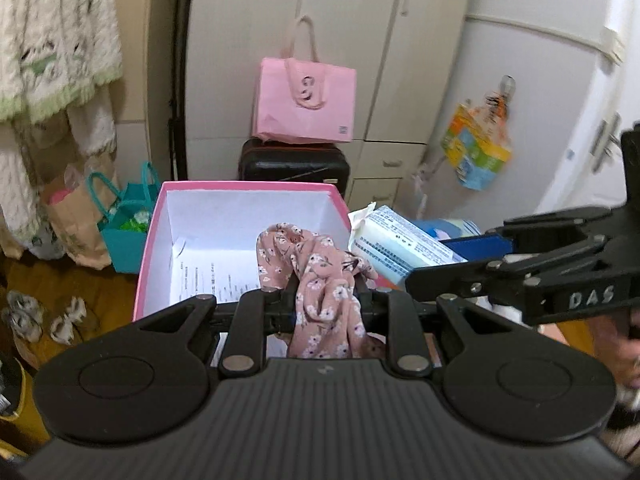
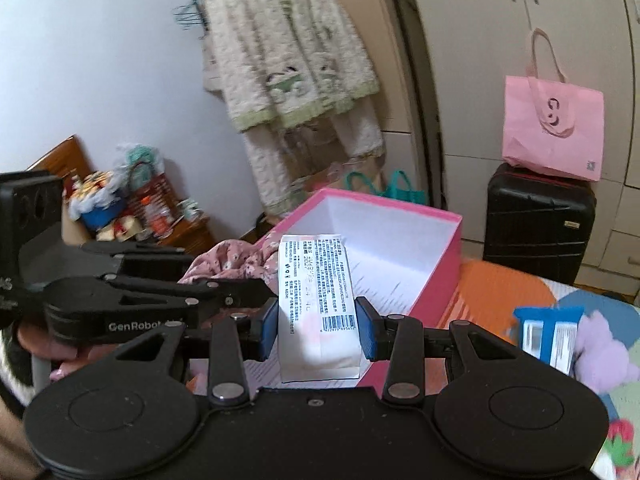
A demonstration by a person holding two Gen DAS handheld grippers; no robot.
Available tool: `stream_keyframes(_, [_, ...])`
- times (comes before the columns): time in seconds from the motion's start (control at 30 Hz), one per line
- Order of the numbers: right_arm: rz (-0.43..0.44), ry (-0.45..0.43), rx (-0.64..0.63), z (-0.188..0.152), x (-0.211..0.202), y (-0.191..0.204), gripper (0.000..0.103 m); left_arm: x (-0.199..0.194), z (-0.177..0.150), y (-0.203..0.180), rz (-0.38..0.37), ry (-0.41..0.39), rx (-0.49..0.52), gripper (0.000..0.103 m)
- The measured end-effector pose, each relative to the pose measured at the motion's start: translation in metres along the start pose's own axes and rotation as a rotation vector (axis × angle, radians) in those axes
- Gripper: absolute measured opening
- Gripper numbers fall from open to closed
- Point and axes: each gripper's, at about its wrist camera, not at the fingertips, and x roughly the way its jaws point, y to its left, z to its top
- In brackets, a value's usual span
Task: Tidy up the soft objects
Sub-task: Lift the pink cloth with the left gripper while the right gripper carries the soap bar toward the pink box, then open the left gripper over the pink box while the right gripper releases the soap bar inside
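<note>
— Gripping the pink floral cloth, the left gripper has its jaws pinched on a bunched middle fold, right over the near wall of the pink box. What worries you?

— The loose ends. One clump stands above the jaws and a tail hangs below them, on the near side of the wall as far as I can tell. If the jaws let go here, I'd judge the cloth could drape over the rim or slide outside.

— And the right gripper?

— Its blue pads are clamped on a white printed soft pack, held upright beside the box's near wall. The pack sticks out well past the pads, so it may swing or slip when tilted.

— Anything between the two?

— They are crowded. In the left view the right gripper sits just beside the cloth, and in the right view the left one reaches in close to the pack. Moving both toward the opening together risks a knock, or the cloth snagging on a finger.

— The box itself?

— A printed sheet lies on its floor; a dropped pack could crumple it.
</note>
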Motion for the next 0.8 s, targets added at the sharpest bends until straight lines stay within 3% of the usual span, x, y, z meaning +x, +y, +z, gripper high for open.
stream_keyframes(0.23, [-0.131,0.100,-0.022,0.021,0.065,-0.015,0.045,0.075,0.020,0.038,0.020,0.117,-0.166,0.021])
stream_keyframes(0.33, [-0.171,0.158,-0.028,0.024,0.091,-0.022,0.045,0.102,0.018,0.054,0.063,0.161,-0.214,0.021])
stream_keyframes(0.5, [-0.204,0.223,-0.082,0.028,0.123,-0.023,0.045,0.125,0.016,0.071,0.092,0.196,-0.291,0.021])
stream_keyframes(0.63, [-0.227,0.240,-0.152,0.028,0.137,-0.016,0.045,0.134,0.015,0.073,0.122,0.211,-0.298,0.023])
stream_keyframes(0.73, [-0.223,0.242,-0.195,0.027,0.143,-0.014,0.045,0.138,0.015,0.075,0.141,0.219,-0.306,0.038])
stream_keyframes(0.8, [-0.213,0.231,-0.205,0.026,0.142,-0.016,0.045,0.136,0.013,0.073,0.128,0.217,-0.288,0.043])
